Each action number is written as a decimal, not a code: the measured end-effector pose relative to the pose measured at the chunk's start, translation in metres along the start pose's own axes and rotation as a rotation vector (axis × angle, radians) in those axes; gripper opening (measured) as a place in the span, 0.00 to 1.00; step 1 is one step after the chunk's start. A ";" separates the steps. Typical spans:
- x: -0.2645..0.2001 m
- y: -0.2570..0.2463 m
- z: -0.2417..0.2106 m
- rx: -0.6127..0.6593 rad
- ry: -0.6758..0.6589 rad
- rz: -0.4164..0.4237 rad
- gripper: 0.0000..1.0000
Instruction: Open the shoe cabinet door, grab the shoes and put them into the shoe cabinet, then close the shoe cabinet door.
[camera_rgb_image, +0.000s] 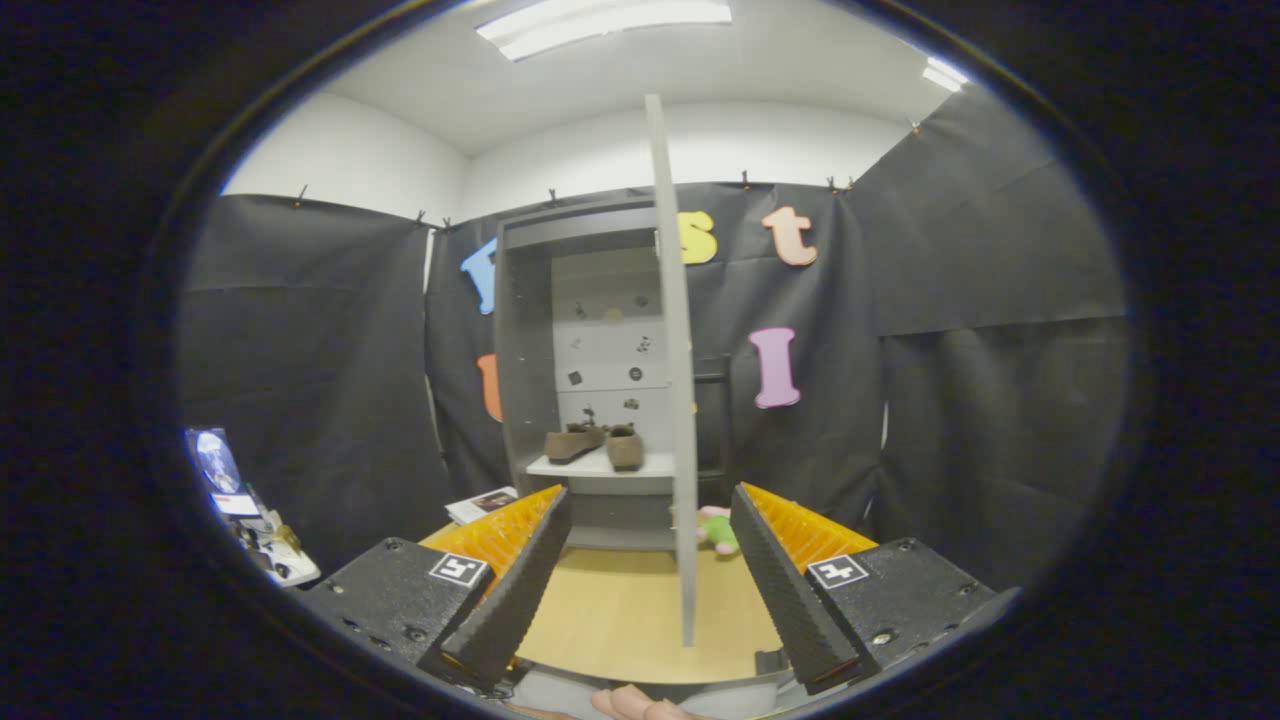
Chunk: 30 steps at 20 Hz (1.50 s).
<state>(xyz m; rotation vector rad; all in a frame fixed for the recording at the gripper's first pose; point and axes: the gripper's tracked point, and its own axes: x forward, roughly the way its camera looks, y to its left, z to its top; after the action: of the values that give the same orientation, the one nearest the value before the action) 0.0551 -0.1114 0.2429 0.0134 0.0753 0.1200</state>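
The gripper (650, 590) is seen at the bottom centre of the frame, its 2 fingers spread wide apart with nothing pinched between them. The fingers are angled inward toward the middle of the frame, pointed at the shoe cabinet (590, 380), which is placed centre frame against the black cloth wall. The cabinet door (676, 400) is swung open and seen edge-on, so it appears as a thin vertical slab running from upper centre down to lower centre, its lower end showing in the gap between the 2 fingers, closer to the right finger. Whether the door is touched by either finger cannot be told; it looks apart from both.

The 2 shoes (595, 443) are set side by side on a pale shelf (600, 466) inside the cabinet, left of the door edge, beyond the fingertips. A light wooden floor panel (620, 610) is seen between the fingers and under the door.

A small pink and green plush toy (716, 530) is seen on the floor just right of the door, near the right finger's tip. A booklet (482, 505) is lying at the cabinet's lower left. Cluttered items (245, 510) are seen at the lower left of the frame. A few fingertips of a person's hand (640, 706) are visible at the very bottom centre, below the gripper.
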 end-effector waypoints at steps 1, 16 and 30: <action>-0.005 -0.016 -0.004 0.007 0.005 -0.025 1.00; 0.055 -0.166 -0.069 -0.091 0.025 0.092 1.00; 0.131 -0.117 -0.069 -0.002 0.050 0.193 1.00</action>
<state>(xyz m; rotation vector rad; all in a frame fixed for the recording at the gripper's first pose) 0.1931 -0.2110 0.1619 0.0158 0.1242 0.3130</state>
